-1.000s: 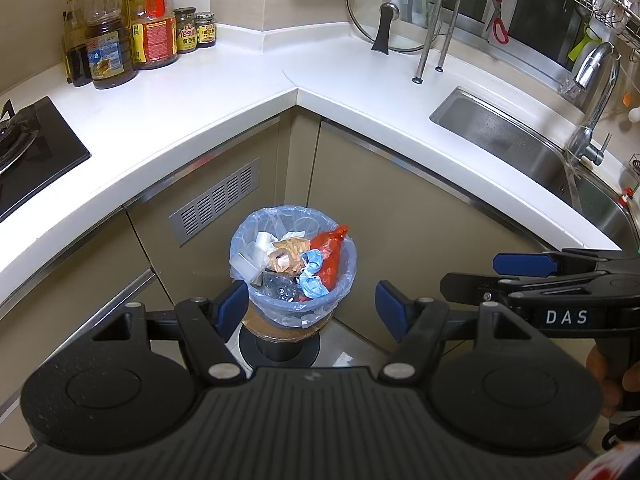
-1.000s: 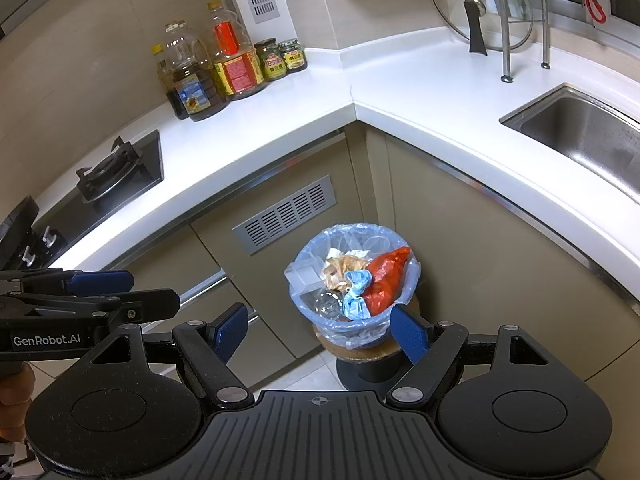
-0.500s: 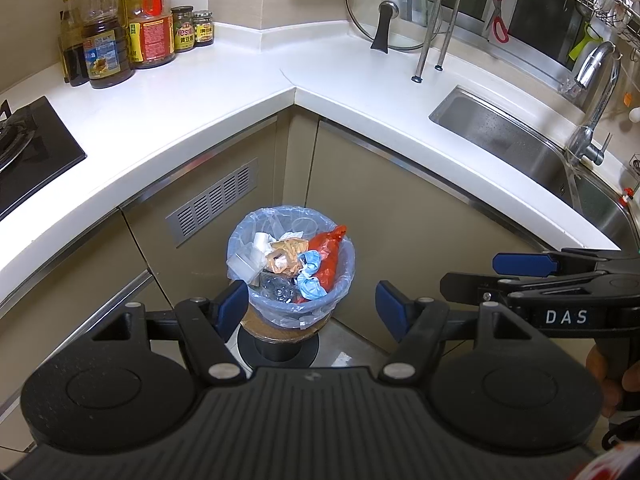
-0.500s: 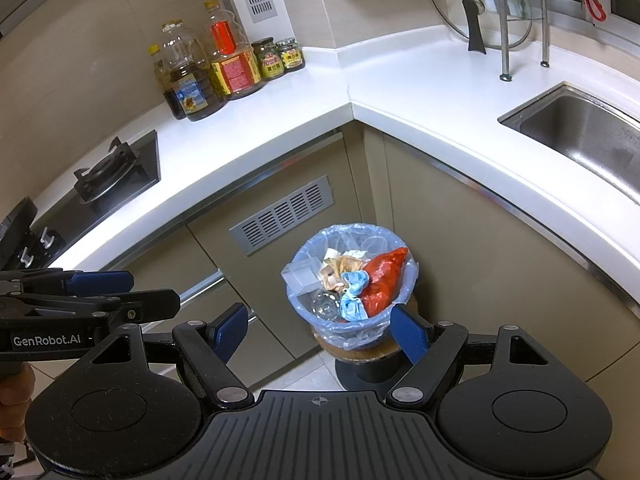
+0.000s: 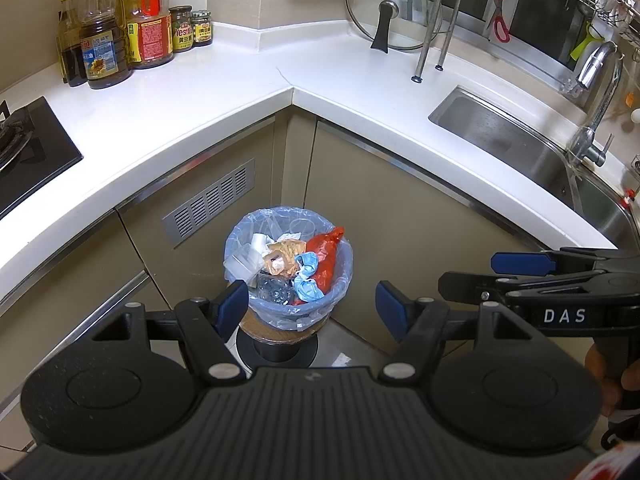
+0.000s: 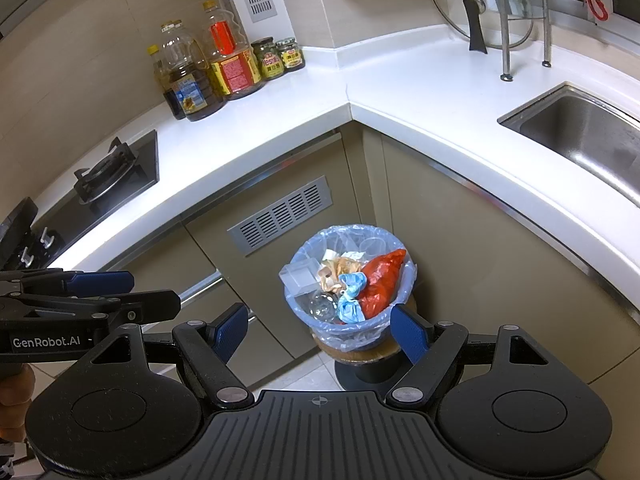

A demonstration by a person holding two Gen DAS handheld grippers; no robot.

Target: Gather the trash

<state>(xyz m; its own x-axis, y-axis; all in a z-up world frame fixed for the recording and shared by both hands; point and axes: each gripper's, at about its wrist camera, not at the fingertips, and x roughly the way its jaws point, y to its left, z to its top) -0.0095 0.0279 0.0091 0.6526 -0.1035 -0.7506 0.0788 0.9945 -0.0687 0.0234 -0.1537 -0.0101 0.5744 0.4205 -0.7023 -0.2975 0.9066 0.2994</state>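
Nothing has shifted over the last second: our left hand-held gripper (image 5: 310, 306) and right hand-held gripper (image 6: 318, 328) both hang wide open and empty. The full trash bag (image 5: 288, 264) waits lower centre, untouched, so collection hasn't begun.

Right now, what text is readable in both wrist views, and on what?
"DAS": side of right gripper.
"GenRobot.AI": side of left gripper.
"Yes": label of green-lidded jar; rest unreadable.
Oil bottles and small jar: labels too small to read.
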